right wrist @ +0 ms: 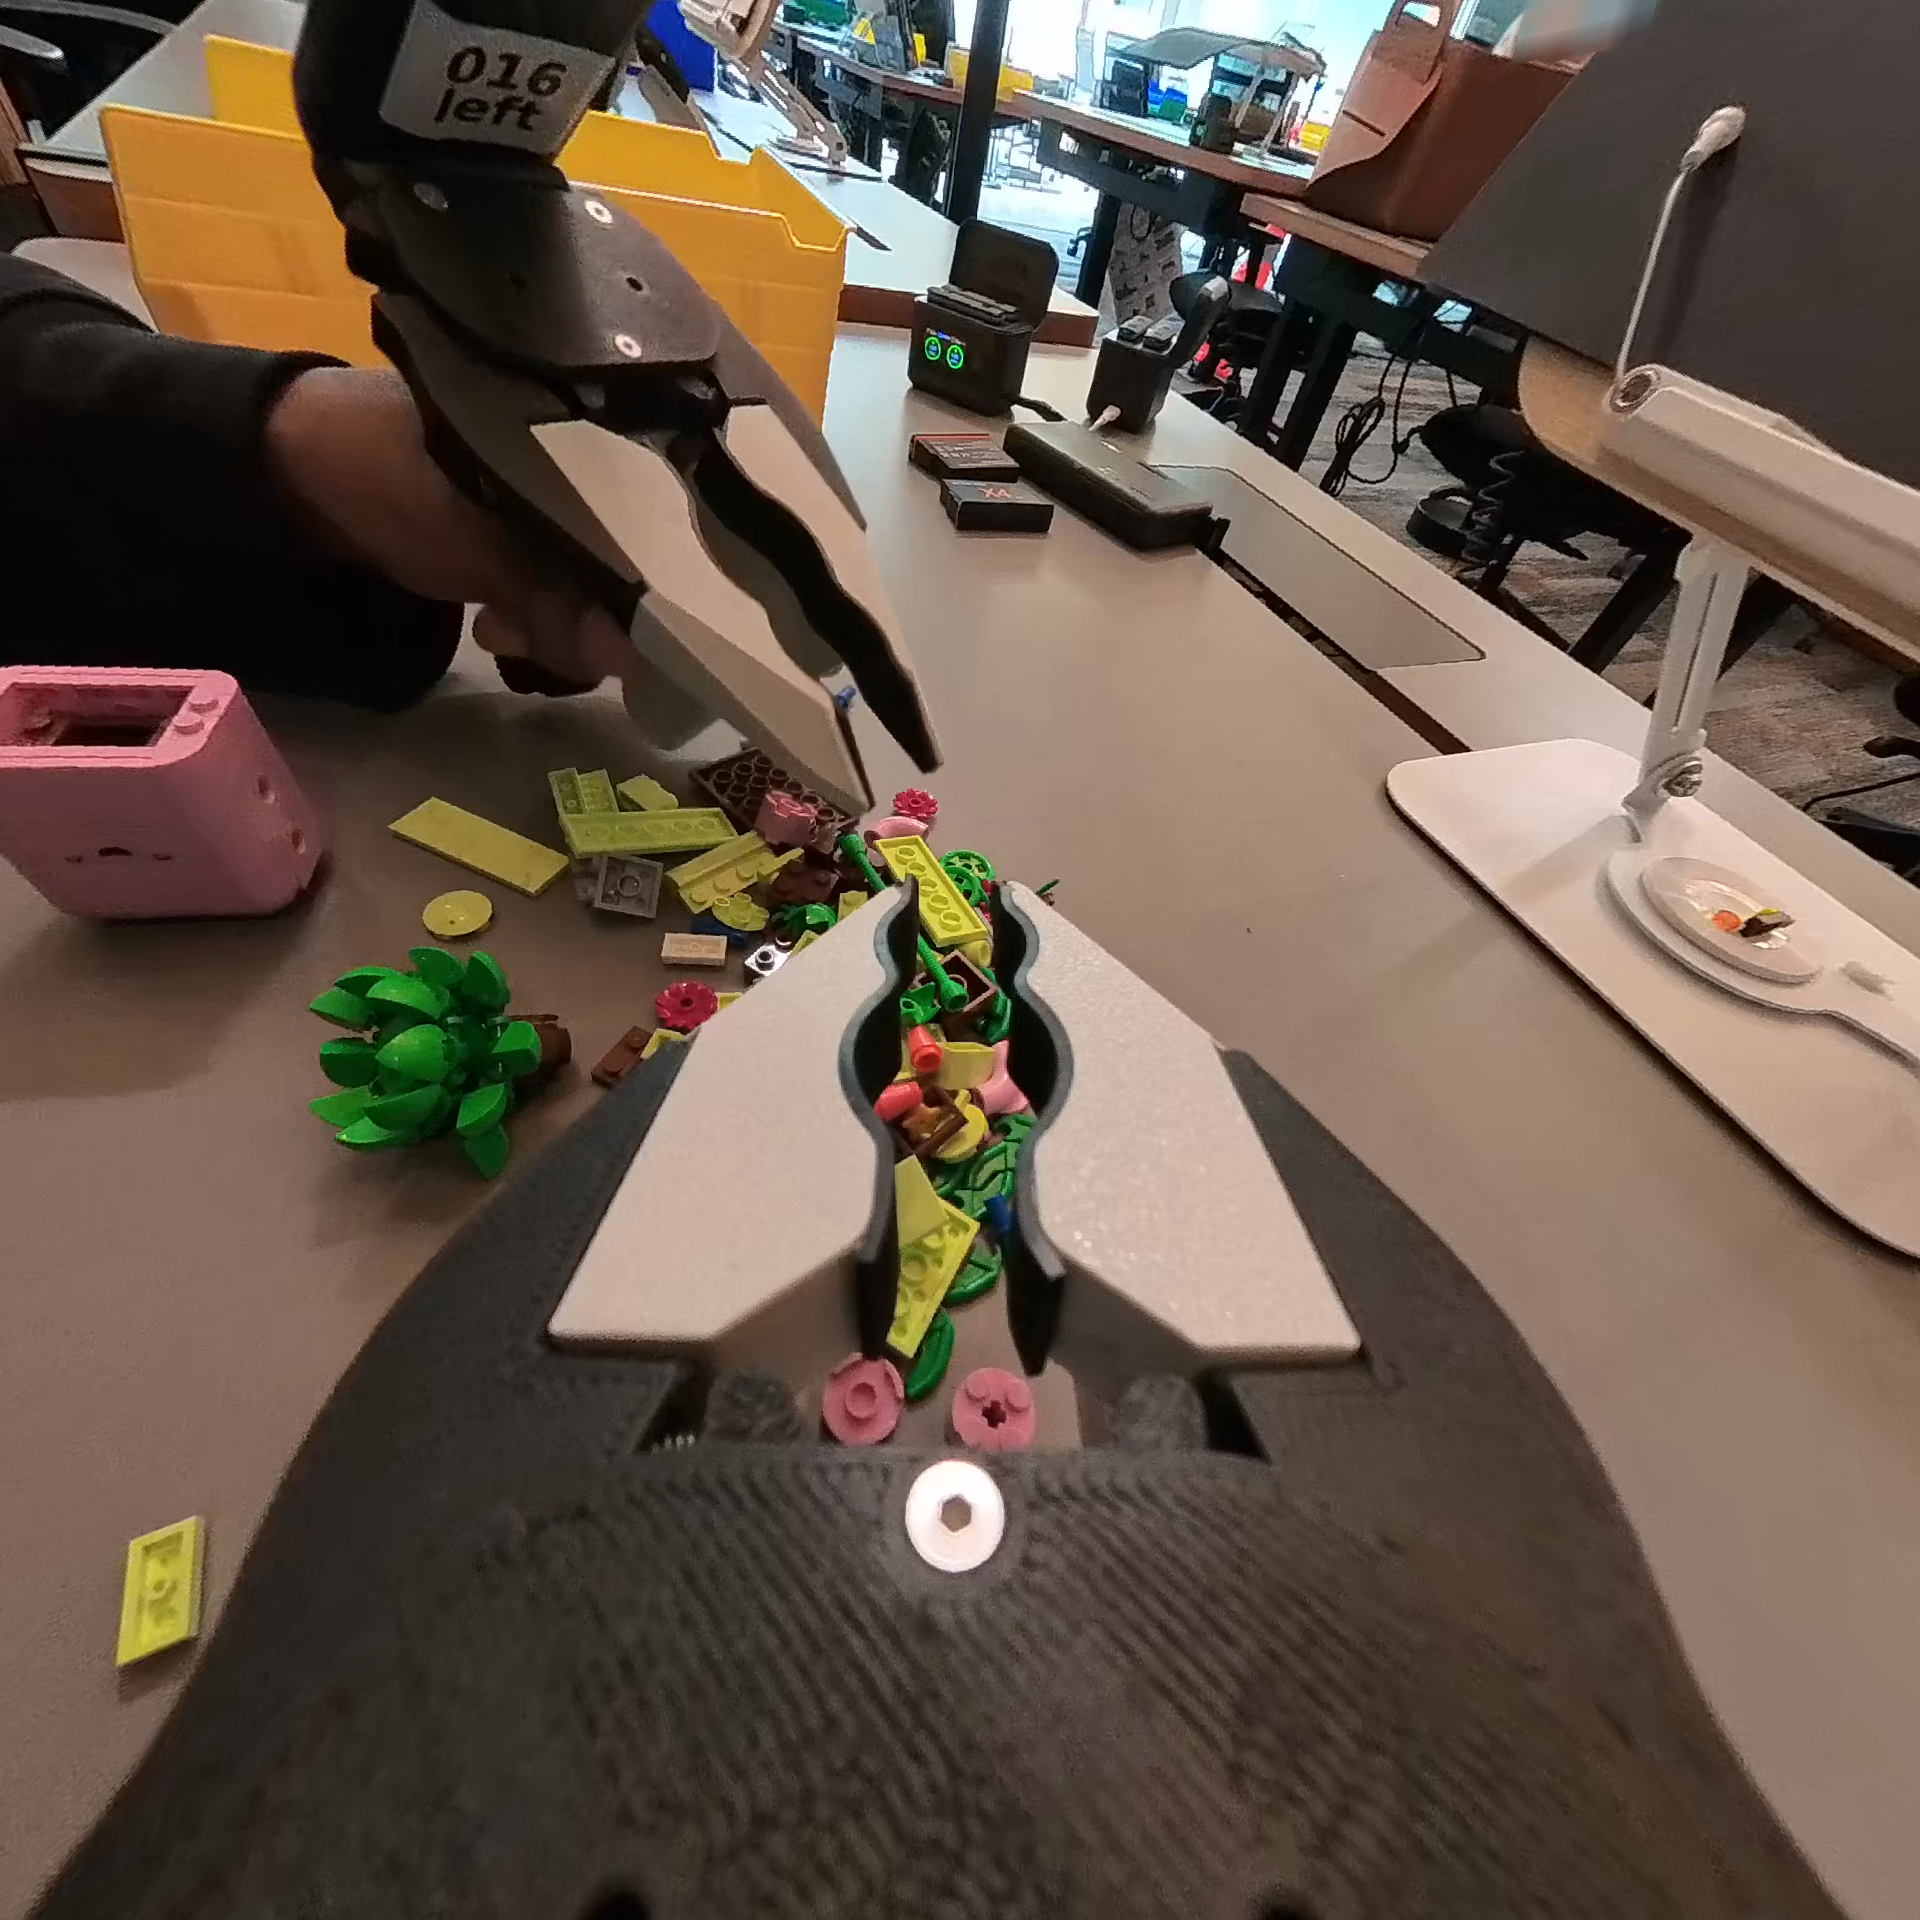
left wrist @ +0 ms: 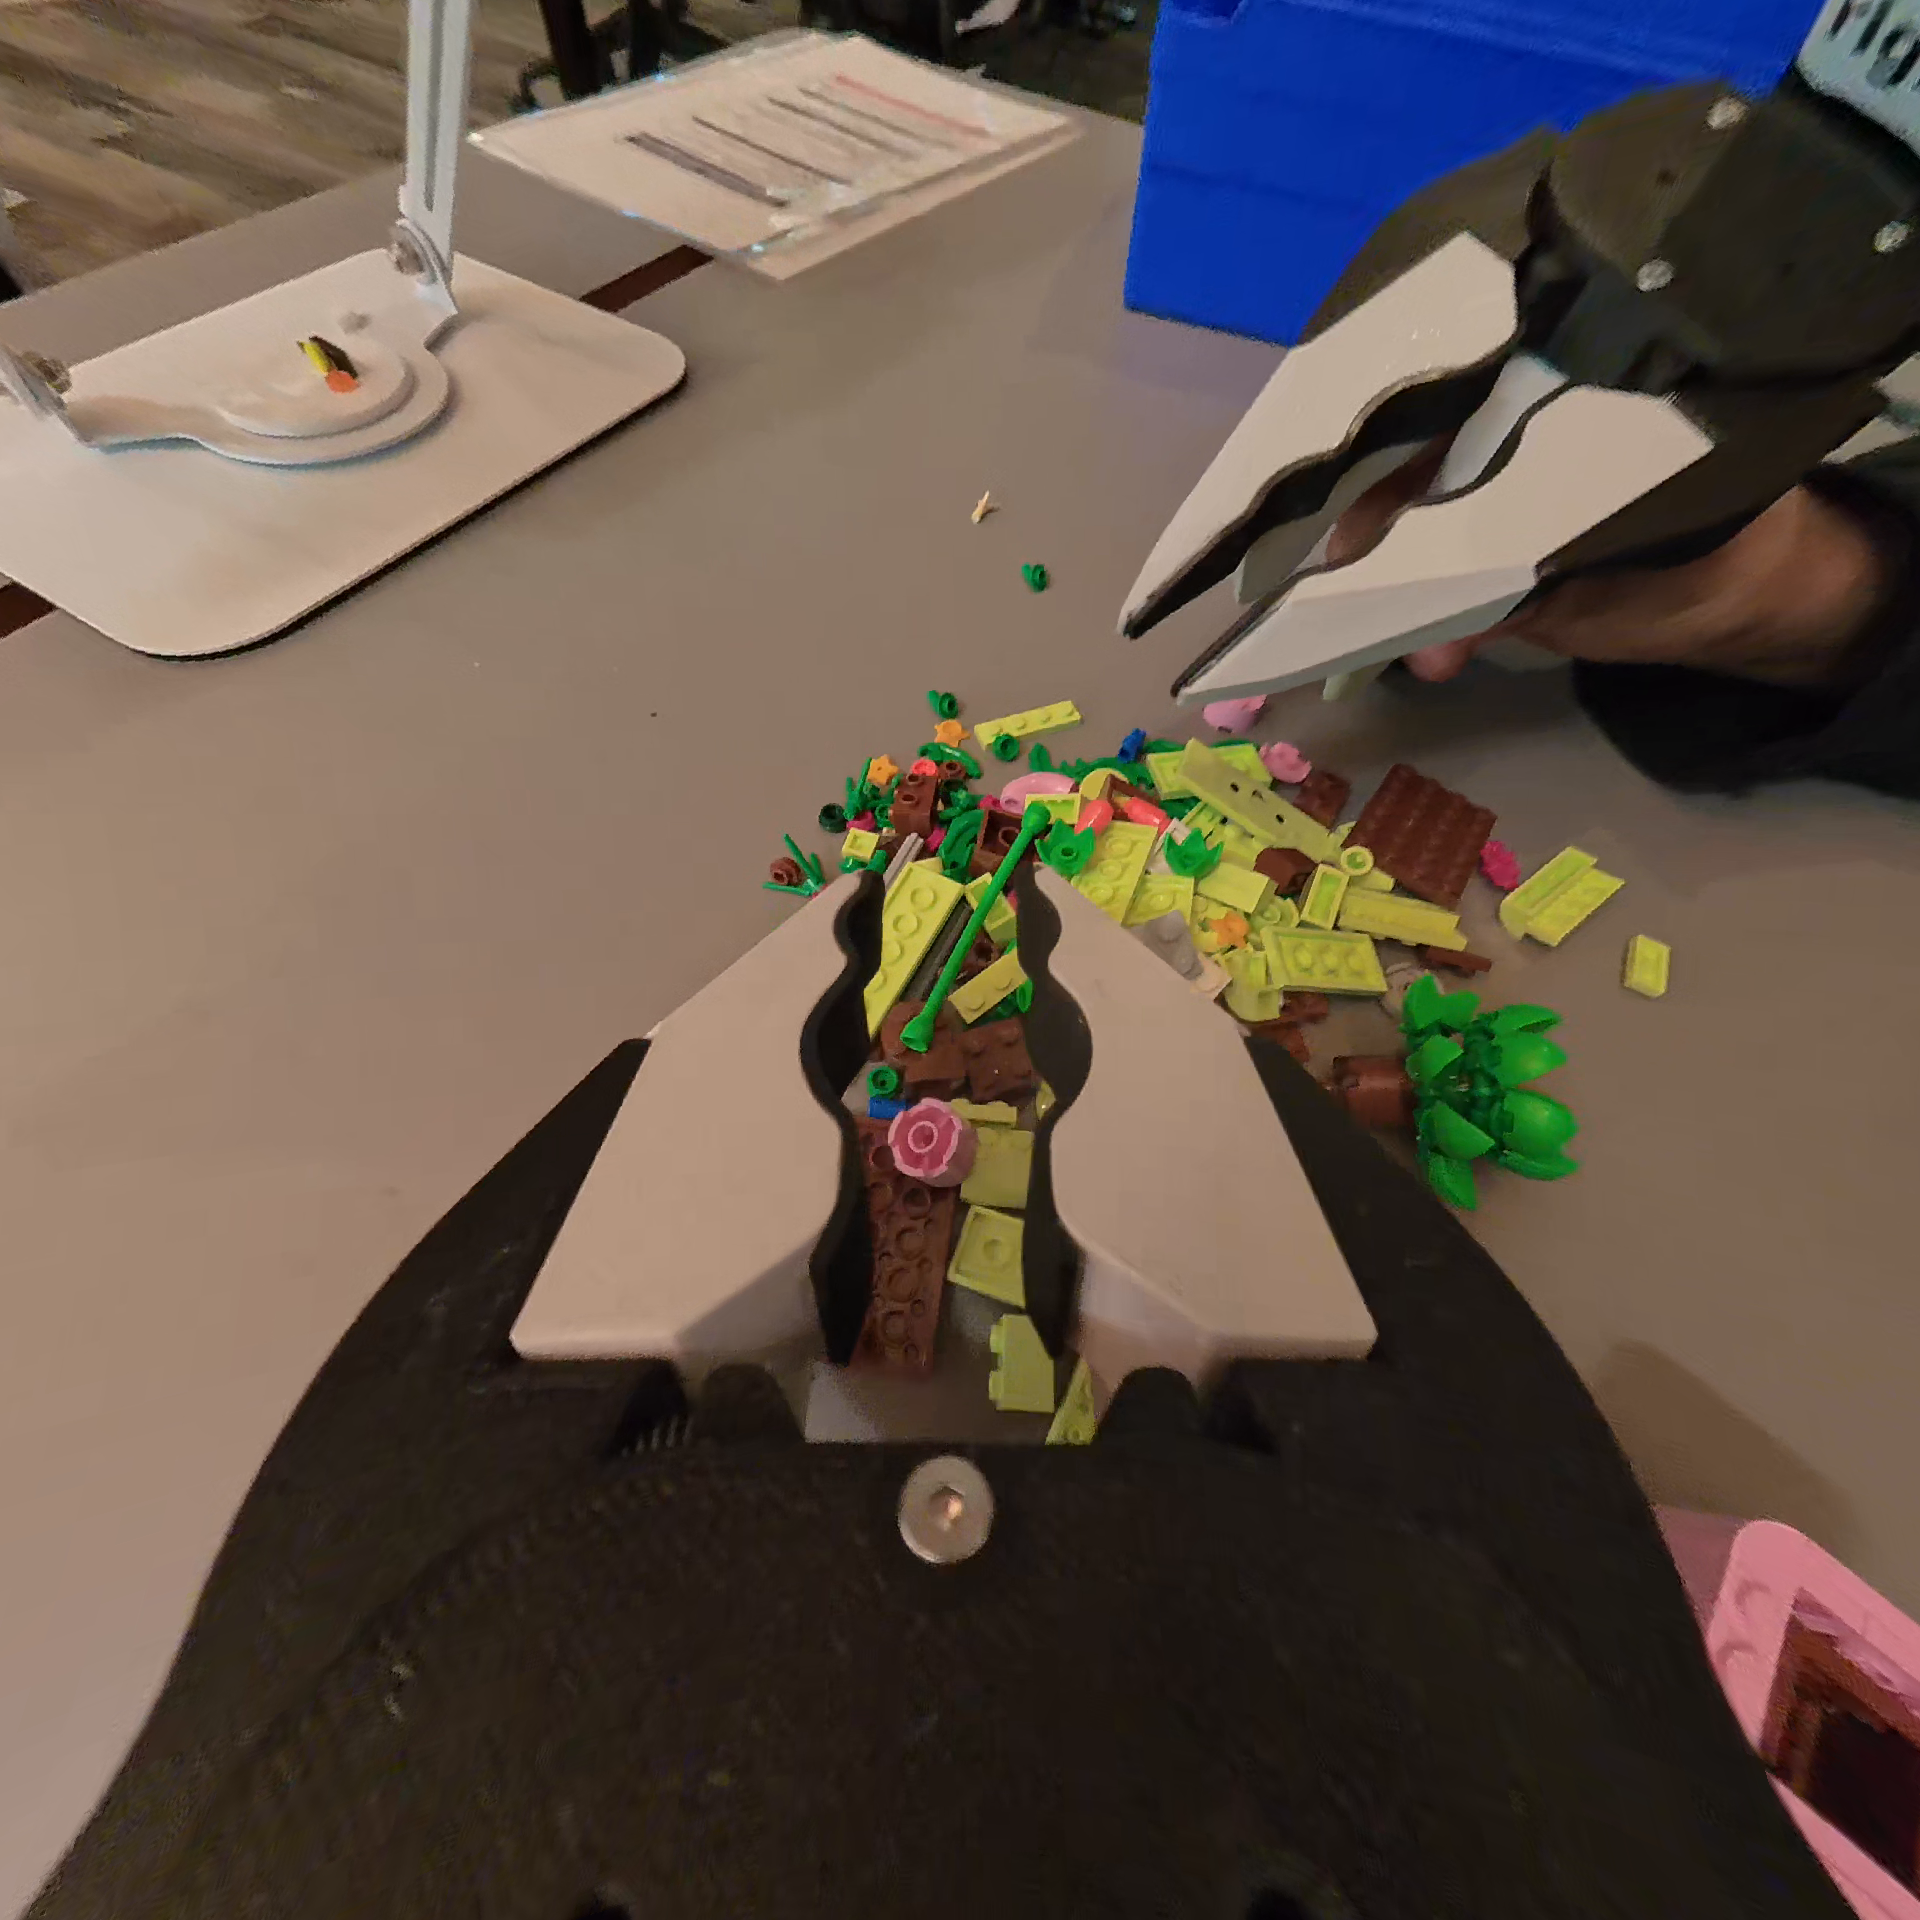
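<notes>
Table: grey table (left wrist: 436, 810), toy bricks (left wrist: 1195, 883) heaped for reach.
Left gripper (left wrist: 945, 883): part-open, empty, over heap.
Right gripper (right wrist: 951, 899): narrow gap, empty, opposite.

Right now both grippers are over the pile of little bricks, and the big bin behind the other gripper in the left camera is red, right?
Not quite: the bin is blue, not red, as the left wrist view shows. The rest holds: the left gripper and the right gripper are both over the pile of little bricks.
</notes>
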`<state>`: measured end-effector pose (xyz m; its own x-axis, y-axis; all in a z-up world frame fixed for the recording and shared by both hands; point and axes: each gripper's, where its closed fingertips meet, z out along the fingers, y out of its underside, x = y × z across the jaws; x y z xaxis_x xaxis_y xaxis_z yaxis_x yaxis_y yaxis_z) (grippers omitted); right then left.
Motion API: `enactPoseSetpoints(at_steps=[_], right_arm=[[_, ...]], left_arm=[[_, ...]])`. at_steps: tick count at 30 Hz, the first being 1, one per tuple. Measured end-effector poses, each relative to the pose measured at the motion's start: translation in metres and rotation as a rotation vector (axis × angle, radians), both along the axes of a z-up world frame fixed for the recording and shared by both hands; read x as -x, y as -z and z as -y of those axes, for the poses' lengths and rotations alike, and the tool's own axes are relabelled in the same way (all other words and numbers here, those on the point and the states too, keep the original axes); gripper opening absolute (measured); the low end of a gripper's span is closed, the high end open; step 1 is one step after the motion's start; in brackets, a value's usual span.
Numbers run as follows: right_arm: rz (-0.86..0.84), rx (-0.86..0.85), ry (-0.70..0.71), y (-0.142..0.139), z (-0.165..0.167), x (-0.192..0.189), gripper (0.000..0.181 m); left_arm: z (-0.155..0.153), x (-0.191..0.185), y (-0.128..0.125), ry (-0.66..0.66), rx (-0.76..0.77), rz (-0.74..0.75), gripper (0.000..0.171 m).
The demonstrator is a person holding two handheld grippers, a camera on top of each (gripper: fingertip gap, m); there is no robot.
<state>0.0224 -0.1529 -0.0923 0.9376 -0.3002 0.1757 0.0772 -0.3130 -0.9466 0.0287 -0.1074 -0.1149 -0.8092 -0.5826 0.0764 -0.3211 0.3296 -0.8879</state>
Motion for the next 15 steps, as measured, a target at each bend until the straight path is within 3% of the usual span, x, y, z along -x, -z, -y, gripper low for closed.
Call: enactPoseSetpoints(at_steps=[7, 15], right_arm=[[-0.009, -0.002, -0.003, 0.000, 0.000, 0.000, 0.011], [-0.059, -0.021, -0.087, -0.001, -0.003, 0.010, 0.029]], left_arm=[[0.003, 0.002, -0.008, 0.019, 0.068, 0.006, 0.022], [0.009, 0.009, -0.015, 0.069, 0.098, 0.033, 0.018]])
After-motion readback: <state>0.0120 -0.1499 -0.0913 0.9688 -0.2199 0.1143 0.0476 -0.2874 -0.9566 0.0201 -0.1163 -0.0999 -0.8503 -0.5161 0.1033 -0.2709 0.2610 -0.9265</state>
